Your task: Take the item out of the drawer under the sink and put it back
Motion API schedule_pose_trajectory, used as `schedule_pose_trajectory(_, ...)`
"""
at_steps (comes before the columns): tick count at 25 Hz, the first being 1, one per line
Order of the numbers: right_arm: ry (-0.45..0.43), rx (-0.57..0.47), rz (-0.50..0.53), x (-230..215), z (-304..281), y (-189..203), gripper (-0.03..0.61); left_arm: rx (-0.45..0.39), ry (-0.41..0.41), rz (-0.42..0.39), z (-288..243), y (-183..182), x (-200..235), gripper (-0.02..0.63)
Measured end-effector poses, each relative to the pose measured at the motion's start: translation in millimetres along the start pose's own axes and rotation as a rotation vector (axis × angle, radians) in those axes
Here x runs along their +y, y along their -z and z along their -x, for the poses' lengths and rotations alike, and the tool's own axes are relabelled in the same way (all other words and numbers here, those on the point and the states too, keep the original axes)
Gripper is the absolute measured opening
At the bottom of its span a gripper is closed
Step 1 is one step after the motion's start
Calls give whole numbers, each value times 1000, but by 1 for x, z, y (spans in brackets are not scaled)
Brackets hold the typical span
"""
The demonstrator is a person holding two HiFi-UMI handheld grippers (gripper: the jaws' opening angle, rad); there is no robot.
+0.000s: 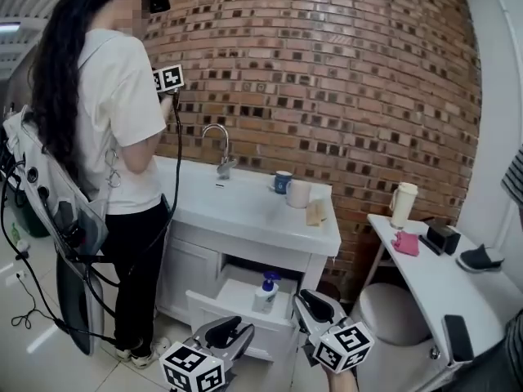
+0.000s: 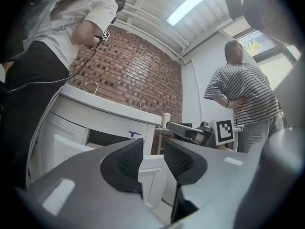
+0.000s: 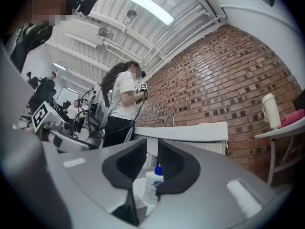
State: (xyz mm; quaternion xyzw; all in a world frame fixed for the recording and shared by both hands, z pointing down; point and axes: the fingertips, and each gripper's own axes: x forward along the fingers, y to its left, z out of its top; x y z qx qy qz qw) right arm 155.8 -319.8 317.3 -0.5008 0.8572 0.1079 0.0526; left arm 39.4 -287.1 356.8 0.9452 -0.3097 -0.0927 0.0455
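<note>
The pump bottle point(image 1: 265, 292), white with a blue top, stands upright in the open drawer point(image 1: 233, 315) under the sink point(image 1: 245, 212), near the drawer's right side. Its long axis is vertical, pump head up.

In the head view the right hand-held gripper point(image 1: 306, 300) sits just beside the bottle, which lies at about 10 o'clock from its tips. The left hand-held gripper point(image 1: 242, 331) is lower, in front of the drawer face, with the bottle at about 1 o'clock from it.

The right gripper view looks straight at the bottle point(image 3: 153, 184), which shows low in the gap beyond the right hand-held gripper point(image 3: 151, 159). Those jaws stand a narrow slot apart and hold nothing, and the pads are clear of the bottle. The left hand-held gripper point(image 2: 153, 160) is likewise only slightly parted and empty, and its view looks past the drawer corner towards the other tool.

I judge the right one to be nearer and better lined up. Its gap looks too narrow for the bottle's body, so it would likely need to widen before closing across the upright sides.

Further out, a tap point(image 1: 219, 147) and two mugs point(image 1: 292, 189) stand on the sink top. A person point(image 1: 114, 137) stands at its 9 o'clock side, in front of a brick wall point(image 1: 343, 72).
</note>
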Motion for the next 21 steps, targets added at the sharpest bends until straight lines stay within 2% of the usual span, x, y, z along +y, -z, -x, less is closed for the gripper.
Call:
schedule_pose_trajectory(6, 39, -23, -81, 12, 32, 3, 37, 8, -21, -18, 1, 4, -18, 141)
schedule_pose_trajectory(12, 48, -39, -113, 23, 40, 9, 5, 16, -8, -33, 0, 5, -27, 143)
schedule_pose_trajectory(16, 55, -72, -162, 19, 44, 8, 5, 19, -7, -42, -1, 8, -28, 143)
schedule_pose_trajectory(21, 35, -51, -180, 22, 41, 15, 5, 30, -24, -45, 5, 10, -24, 143)
